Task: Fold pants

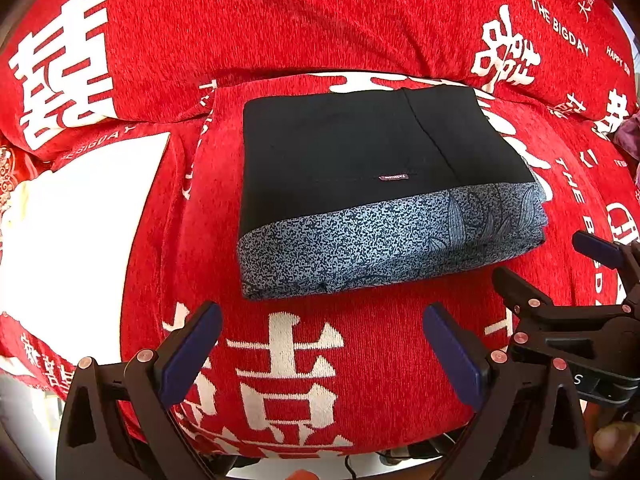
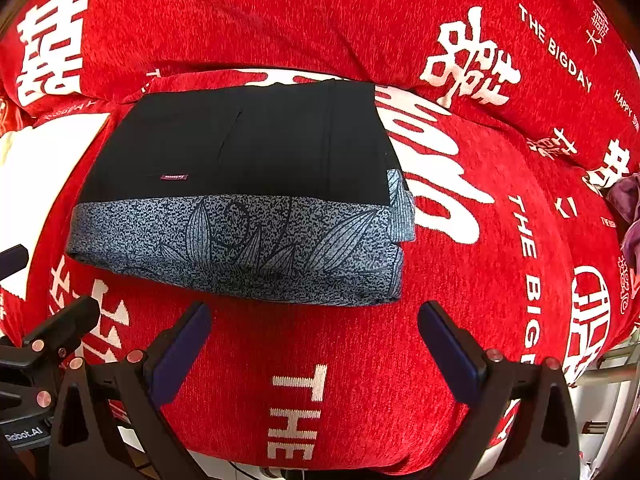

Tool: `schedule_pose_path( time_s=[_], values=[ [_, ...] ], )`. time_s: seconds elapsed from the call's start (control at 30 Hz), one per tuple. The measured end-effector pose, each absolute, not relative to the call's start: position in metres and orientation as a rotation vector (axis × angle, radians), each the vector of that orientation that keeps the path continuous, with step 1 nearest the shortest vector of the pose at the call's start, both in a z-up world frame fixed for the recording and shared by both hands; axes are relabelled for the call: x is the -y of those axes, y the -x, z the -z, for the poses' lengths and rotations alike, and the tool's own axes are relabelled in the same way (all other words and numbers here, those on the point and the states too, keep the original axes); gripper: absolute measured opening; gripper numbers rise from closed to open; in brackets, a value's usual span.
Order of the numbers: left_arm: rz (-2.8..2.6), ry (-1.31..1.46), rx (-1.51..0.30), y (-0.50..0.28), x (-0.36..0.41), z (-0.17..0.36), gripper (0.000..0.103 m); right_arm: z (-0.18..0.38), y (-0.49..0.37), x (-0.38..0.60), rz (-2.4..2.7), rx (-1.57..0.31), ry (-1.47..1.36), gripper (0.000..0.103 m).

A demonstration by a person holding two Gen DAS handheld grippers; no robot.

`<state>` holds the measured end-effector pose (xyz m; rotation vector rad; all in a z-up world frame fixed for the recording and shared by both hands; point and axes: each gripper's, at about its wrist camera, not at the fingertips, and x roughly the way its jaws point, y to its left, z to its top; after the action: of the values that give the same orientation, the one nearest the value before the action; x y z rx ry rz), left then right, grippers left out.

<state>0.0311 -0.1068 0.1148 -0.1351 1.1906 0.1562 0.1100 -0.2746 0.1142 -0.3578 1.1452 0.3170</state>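
Lying folded on red cover (image 1: 360, 20), pants (image 1: 360, 152); both hand-held grippers (image 1: 322, 354) (image 2: 314, 350) agape; leaf print plainest rightward.

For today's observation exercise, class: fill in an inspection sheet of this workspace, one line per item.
Surface: red cover with white lettering, over cushions.
Job's things: pants folded into a compact rectangle, patterned grey band toward the cameras.
Clutter: purple cloth at right edge; white sheet at left.
Grippers: left gripper and right gripper, jaws open, holding nothing, short of the pants.
Cables: thin dark cable below the cover's edge.
Surroundings: nothing seen.
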Motion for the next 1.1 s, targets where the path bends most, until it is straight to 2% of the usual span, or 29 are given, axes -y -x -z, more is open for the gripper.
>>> schedule_pose_path(
  time_s=[1.1],
  values=[
    [-0.070, 0.189, -1.172, -0.038, 0.106, -0.128, 0.100, -0.123, -0.115, 0.277, -0.310, -1.115, 0.375, 0.103]
  ],
)
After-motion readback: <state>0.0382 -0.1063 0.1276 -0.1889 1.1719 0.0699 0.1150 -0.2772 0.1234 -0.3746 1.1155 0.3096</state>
